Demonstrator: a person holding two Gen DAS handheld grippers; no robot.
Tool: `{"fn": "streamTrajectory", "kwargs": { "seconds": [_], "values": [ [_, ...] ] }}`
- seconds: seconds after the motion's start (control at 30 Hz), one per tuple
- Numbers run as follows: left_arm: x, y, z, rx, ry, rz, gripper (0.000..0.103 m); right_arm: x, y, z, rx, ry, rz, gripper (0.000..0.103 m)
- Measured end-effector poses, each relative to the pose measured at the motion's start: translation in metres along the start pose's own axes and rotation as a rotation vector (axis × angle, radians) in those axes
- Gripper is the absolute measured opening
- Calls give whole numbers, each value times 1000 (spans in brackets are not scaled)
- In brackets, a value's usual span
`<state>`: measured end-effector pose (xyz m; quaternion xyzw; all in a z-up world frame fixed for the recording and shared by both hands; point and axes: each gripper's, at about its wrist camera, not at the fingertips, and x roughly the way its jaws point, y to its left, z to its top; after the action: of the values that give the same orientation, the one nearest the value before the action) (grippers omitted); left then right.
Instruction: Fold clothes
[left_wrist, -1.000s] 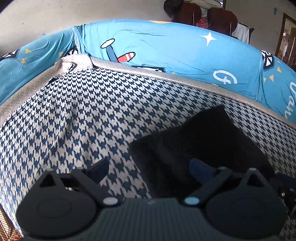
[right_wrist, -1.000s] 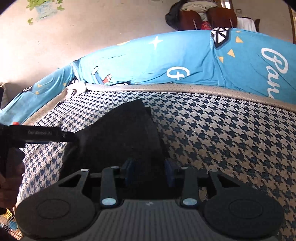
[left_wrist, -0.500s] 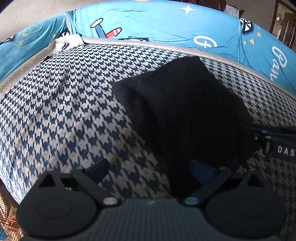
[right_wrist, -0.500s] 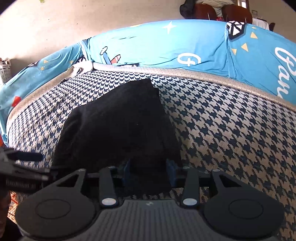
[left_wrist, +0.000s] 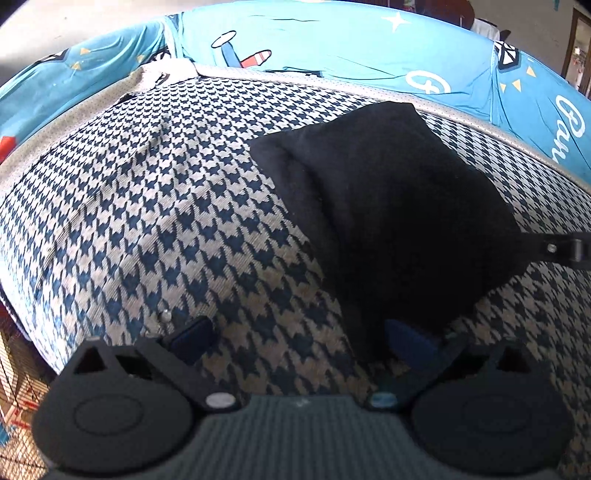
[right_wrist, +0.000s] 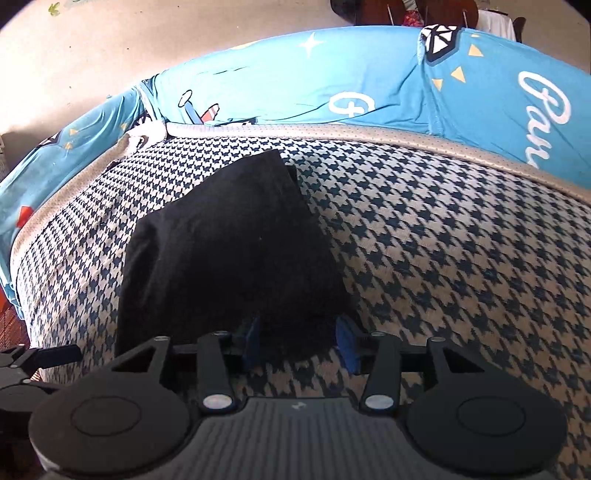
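Note:
A folded black garment lies flat on the blue-and-white houndstooth seat. My left gripper is open wide just in front of the garment's near edge. Its right fingertip sits at the cloth's near corner, and mostly bare seat lies between the fingers. My right gripper is at the garment's near right corner. Its jaws are opening, with the cloth's edge lying loose between the blue pads. Each gripper shows at the edge of the other's view: right, left.
A bright blue cartoon-print cover drapes the backrest behind a beige trim. The seat drops off at its left edge to the floor. Brown chairs stand far behind.
The left gripper has drawn back from the garment's left side toward the seat's front. The garment has settled flat. The right gripper's pads have spread apart around the cloth.

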<state>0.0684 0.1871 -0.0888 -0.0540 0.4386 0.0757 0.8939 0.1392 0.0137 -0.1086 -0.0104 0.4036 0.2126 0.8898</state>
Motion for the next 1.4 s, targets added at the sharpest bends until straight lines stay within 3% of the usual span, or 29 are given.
{"fn": "streamTrajectory", "kwargs": {
  "seconds": [0.07,0.17,0.27,0.57,0.93,1.4],
  "values": [
    [-1,-1,-2,-16,-6,8,103,-10,-1,-1,-7,-6,-10,50],
    [-1,-1,-4,-28,-13,13,103,-25,-6,-5,19,-3,-28,64],
    [0,-2,-6,-29,-21,19,103,-40,-12,-10,63,-11,-22,66],
    [-1,-4,-11,-32,-45,37,103,-68,-5,-19,81,-49,-17,93],
    [-2,-5,-13,-41,-55,35,103,-55,0,-18,44,15,-68,96],
    [-8,-7,-11,-78,-9,44,103,-55,-5,-15,4,-10,-35,96]
  ]
}}
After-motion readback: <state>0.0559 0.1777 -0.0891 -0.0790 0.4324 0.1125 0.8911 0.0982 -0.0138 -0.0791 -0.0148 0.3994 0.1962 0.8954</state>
